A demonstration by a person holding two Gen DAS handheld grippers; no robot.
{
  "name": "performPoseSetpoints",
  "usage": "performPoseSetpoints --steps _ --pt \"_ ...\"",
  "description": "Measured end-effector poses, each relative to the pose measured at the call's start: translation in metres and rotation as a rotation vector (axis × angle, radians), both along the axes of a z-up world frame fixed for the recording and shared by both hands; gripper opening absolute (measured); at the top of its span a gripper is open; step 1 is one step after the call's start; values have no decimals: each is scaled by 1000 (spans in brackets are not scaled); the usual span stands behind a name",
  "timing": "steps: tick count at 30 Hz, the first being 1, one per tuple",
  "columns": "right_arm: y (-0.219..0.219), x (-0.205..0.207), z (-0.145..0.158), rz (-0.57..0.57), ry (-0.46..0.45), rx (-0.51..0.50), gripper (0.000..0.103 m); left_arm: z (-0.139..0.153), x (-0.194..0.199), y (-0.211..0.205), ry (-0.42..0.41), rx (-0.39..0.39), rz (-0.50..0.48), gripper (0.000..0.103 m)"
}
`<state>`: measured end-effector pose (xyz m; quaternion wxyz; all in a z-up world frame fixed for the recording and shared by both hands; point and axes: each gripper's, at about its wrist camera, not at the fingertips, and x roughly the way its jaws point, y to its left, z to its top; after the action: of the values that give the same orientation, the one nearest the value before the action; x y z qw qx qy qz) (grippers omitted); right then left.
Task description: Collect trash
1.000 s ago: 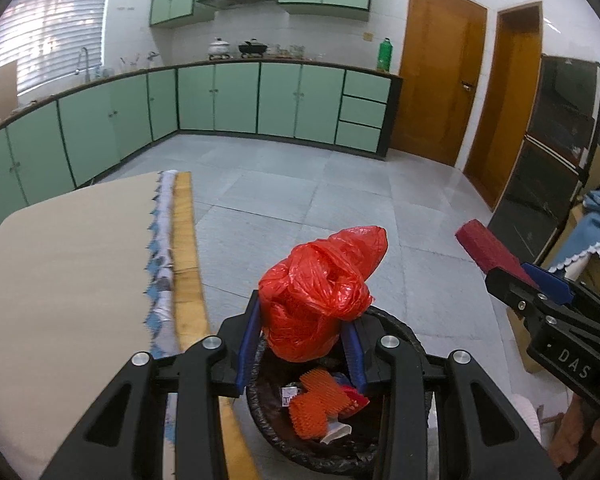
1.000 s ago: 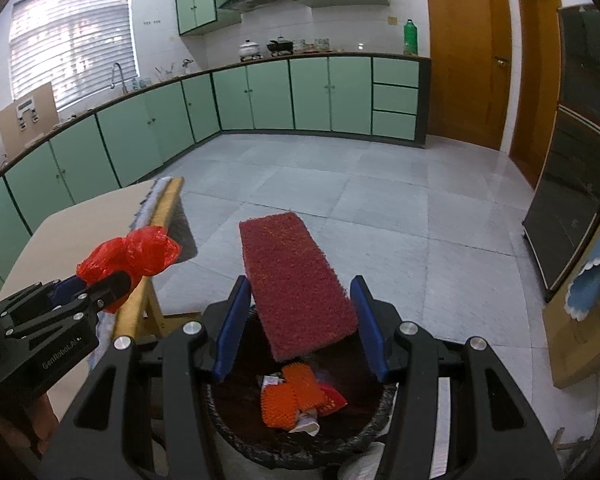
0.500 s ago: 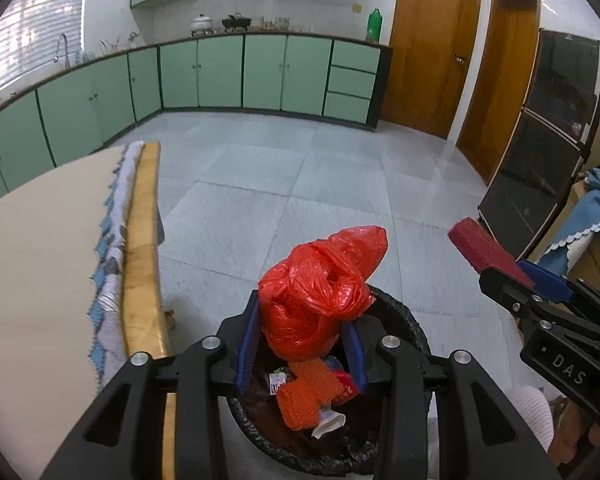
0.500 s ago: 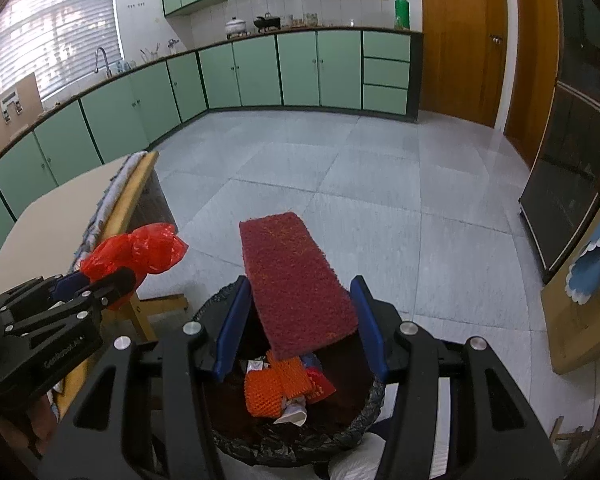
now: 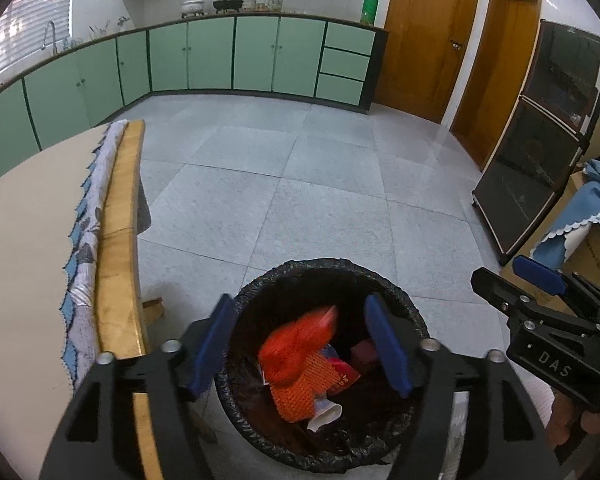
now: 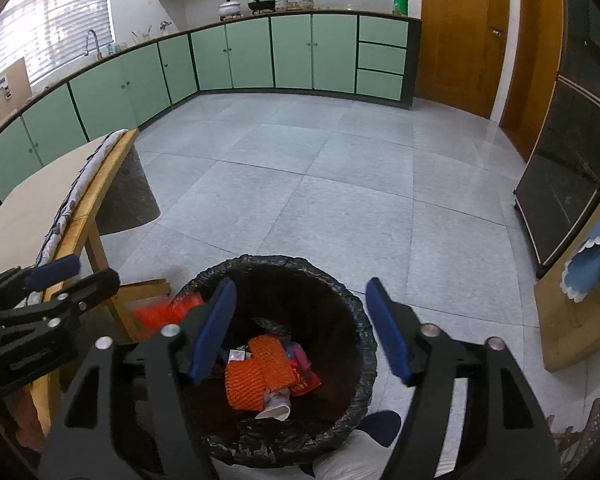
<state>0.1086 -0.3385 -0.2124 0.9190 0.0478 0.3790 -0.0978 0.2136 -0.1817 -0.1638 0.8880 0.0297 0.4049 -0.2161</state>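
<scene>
A black-lined trash bin (image 5: pixel 324 266) (image 6: pixel 280 261) stands on the floor below both grippers. My left gripper (image 5: pixel 302 344) (image 6: pixel 76 277) is over it with its jaws opening. A red plastic bag (image 5: pixel 296 346) (image 6: pixel 166 311), blurred, is dropping free between them into the bin. My right gripper (image 6: pixel 302 328) (image 5: pixel 514 280) also has its jaws opening, with nothing between them. A dark red scouring pad (image 5: pixel 363 354) lies inside the bin by the right wall. Orange mesh (image 6: pixel 256 372) (image 5: pixel 300 388) and wrappers lie at the bottom.
A table (image 5: pixel 24 264) with a patterned cloth and a wooden edge (image 5: pixel 120 240) runs along the left, close to the bin. Green cabinets (image 5: pixel 256 54) line the far wall. At the right stand a dark cabinet (image 5: pixel 540 168) and a cardboard box under blue cloth (image 5: pixel 580 216).
Both grippers sank toward the bin and opened. The red bag left the left jaws and is falling; the scouring pad left the right jaws and now lies in the bin.
</scene>
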Motion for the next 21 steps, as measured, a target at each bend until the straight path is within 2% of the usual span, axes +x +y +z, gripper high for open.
performPoseSetpoints --steps 2,4,9,21 --pt "-2 -1 1 -7 -3 -8 76 2 0 2 1 -9 2 73" --pt "-2 -3 4 -17 -10 -18 87 7 -1 7 -6 -22 11 76" --pt "3 -11 16 -31 -40 -32 96 25 -8 21 -56 -45 47 81" --pt "19 -34 48 15 -84 49 98 72 -35 67 -165 -55 120 95"
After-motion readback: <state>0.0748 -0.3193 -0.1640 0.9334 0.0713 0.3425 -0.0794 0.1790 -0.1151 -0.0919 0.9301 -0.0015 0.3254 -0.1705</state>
